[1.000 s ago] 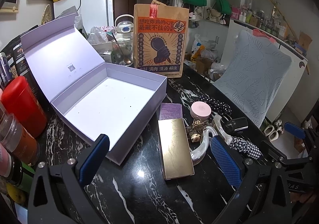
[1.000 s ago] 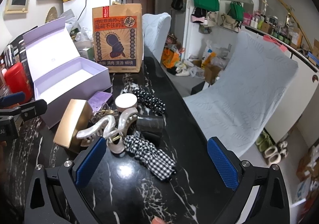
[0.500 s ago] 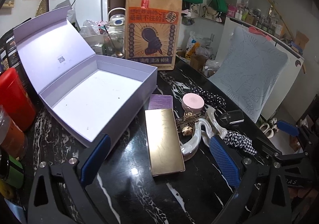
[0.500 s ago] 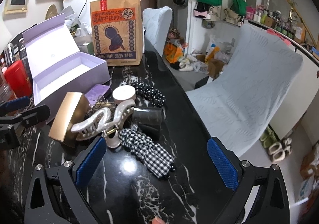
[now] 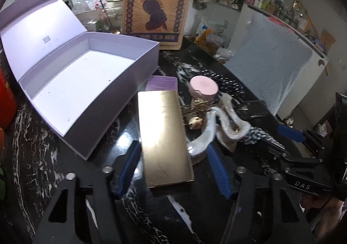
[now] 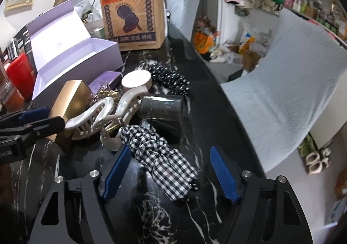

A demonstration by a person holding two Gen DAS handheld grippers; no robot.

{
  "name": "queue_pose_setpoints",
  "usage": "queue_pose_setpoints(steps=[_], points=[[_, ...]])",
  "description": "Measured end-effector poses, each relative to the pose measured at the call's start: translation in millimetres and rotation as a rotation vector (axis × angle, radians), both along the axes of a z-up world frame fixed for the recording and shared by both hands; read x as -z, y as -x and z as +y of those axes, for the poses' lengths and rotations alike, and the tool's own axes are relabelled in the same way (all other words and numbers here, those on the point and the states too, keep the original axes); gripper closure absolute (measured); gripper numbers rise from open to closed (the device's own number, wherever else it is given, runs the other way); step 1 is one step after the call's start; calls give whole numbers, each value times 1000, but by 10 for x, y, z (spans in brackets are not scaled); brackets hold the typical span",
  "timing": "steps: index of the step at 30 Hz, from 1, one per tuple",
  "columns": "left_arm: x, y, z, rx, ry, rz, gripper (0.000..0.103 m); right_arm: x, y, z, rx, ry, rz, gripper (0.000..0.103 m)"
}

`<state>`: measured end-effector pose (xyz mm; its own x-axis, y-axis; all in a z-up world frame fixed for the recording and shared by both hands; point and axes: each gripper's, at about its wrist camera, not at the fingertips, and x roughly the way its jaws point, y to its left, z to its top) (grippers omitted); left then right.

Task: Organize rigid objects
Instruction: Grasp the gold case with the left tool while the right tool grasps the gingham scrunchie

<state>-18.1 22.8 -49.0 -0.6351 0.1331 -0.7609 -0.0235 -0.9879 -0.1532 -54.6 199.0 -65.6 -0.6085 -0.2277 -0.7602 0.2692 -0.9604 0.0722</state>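
Observation:
A gold box [image 5: 164, 135] lies flat on the black marble table [image 5: 65, 178]. My left gripper [image 5: 173, 170] straddles the box's near end; its jaws are closing, with a gap still showing at the right pad. Beside the box are a pearl-white claw clip [image 5: 216, 126], a pink round case [image 5: 203, 87] and a small purple box [image 5: 161, 83]. My right gripper [image 6: 170, 174] is closing around a black-and-white checked scrunchie [image 6: 164, 161], which lies between the pads untouched. An open lavender box [image 5: 121, 96] stands empty at the left.
A printed paper bag [image 5: 156, 5] stands behind the lavender box. A polka-dot scrunchie [image 6: 171, 81] and a dark roll [image 6: 160, 107] lie in the pile. A red canister [image 6: 20, 74] and jars line the left edge. The table edge runs along the right beside a covered chair [image 6: 292, 96].
Both grippers have sunk toward the table and their jaws have narrowed. The gold box now sits between the left fingers, the checked scrunchie between the right ones.

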Motion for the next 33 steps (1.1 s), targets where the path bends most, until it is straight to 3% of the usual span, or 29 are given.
queue_pose_setpoints(steps=[6,10,15,18,21,26,33], points=[[88,69,-61,-9,-26,-30,50,110,56,-37,-50,41,-52,39],[125,125,-78,-18,-14,-44,51,130,36,-76,-60,7,-43,50],[168,174,-90,-27,0,-47,54,138,1,-86,-57,-19,-32,53],[208,231,-40,-11,41,-63,54,140,-21,-125,-53,-46,-19,66],[274,255,-82,-15,10,-66,59,134,-43,-101,-55,-16,-22,75],[216,151,-94,-5,7,-38,60,119,-90,-25,-38,50,-37,78],[151,-50,-158,-11,-36,-26,60,-10,-211,1,-26,49,-21,79]])
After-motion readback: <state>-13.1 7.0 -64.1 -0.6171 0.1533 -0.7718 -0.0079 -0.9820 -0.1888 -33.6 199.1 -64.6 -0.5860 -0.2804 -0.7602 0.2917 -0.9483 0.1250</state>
